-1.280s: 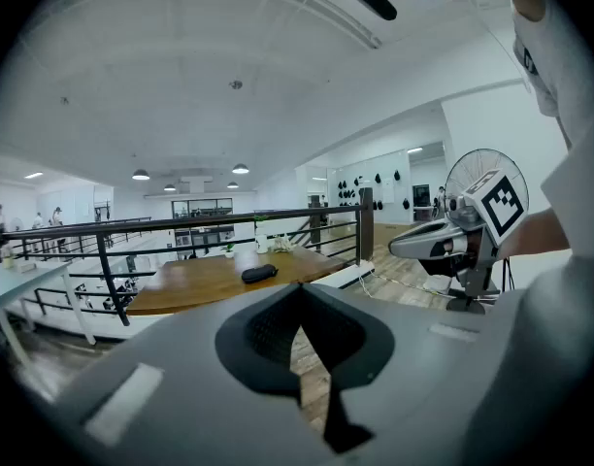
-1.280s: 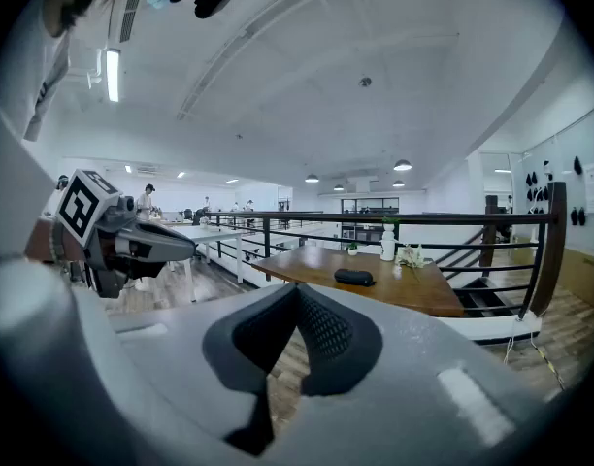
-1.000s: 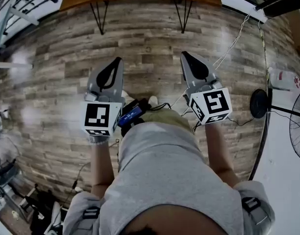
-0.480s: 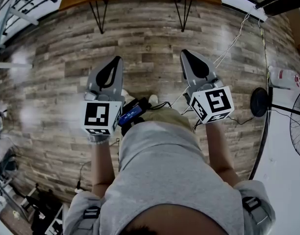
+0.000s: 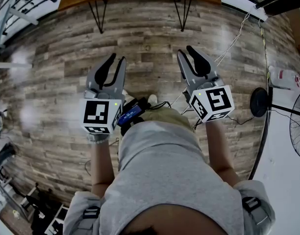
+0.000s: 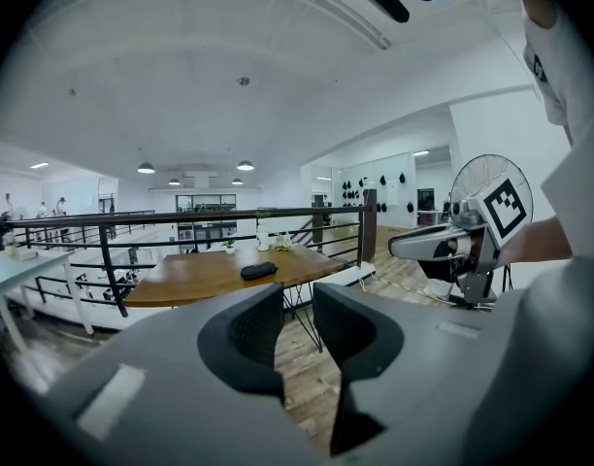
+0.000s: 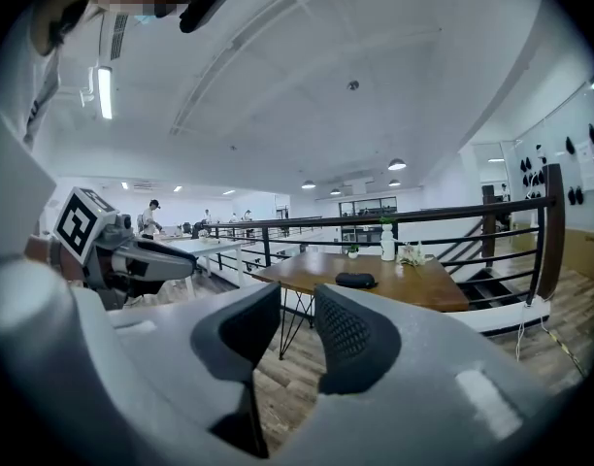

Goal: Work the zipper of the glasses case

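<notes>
Dark oblong glasses case (image 6: pixel 259 271): lies flat near the middle of a brown wooden table with black wire legs (image 6: pixel 195 278), zipper too small to make out. The case is well apart from both grippers and nothing touches it. Left gripper (image 6: pixel 297 304): grey body, black padded jaws, held out in front of the person's torso above the grey plank floor (image 5: pixel 150 33), pointing towards the table. Its jaws have just been opening and now stand a modest gap apart, with only floor and table legs seen through the gap, nothing held. In the left gripper view the case sits above the left jaw tip, slightly left of the gap. Right gripper (image 7: pixel 297 304): same build, level with the left one and beside it, aimed the same way. Its jaws have also just been opening, are parted a little, and are empty. In the right gripper view the case sits above the right jaw, right of the gap, with a white bottle (image 7: pixel 387 243) standing farther back on the tabletop. A black metal railing (image 6: pixel 181 218) runs behind the table. In the head view only the table's near edge shows and the case is out of sight.
</notes>
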Tool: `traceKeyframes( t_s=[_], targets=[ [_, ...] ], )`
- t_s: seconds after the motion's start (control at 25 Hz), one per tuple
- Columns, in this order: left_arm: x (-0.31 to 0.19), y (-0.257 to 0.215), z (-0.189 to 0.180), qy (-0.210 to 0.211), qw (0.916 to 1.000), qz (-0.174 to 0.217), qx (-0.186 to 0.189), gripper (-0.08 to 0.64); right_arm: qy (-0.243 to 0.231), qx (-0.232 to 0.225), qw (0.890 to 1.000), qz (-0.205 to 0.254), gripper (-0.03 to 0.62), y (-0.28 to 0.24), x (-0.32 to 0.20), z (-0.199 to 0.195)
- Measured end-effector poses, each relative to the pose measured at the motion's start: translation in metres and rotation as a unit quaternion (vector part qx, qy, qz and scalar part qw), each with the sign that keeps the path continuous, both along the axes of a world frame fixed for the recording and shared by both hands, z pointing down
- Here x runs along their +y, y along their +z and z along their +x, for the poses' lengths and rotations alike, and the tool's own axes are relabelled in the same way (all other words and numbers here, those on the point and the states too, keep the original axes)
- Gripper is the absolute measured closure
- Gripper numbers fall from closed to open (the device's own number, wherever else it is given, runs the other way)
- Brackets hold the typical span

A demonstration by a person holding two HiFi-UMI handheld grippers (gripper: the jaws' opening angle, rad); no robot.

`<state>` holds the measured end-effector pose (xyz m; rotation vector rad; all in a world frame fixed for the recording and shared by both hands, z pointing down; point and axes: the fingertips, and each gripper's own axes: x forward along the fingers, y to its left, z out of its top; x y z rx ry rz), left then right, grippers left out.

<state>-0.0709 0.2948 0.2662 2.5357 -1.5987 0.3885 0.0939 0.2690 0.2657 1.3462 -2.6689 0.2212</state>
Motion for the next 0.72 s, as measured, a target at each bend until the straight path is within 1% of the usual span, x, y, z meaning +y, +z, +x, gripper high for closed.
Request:
traceKeyframes(
  t_s=[0.36,0.72],
  targets=[
    [-0.015,-0.003,0.013,0.005,1.0,0.007,0.001,0.463,0.01,0.002,1.0,-0.004,0.486,0.005,-0.005,0.018],
    [-0.052,0.0,0.025,0.036,0.9994,0.005,-0.001,0.462,0.031,0.004,0.999,-0.005,0.486,0.008,-0.032,0.025]
  ],
)
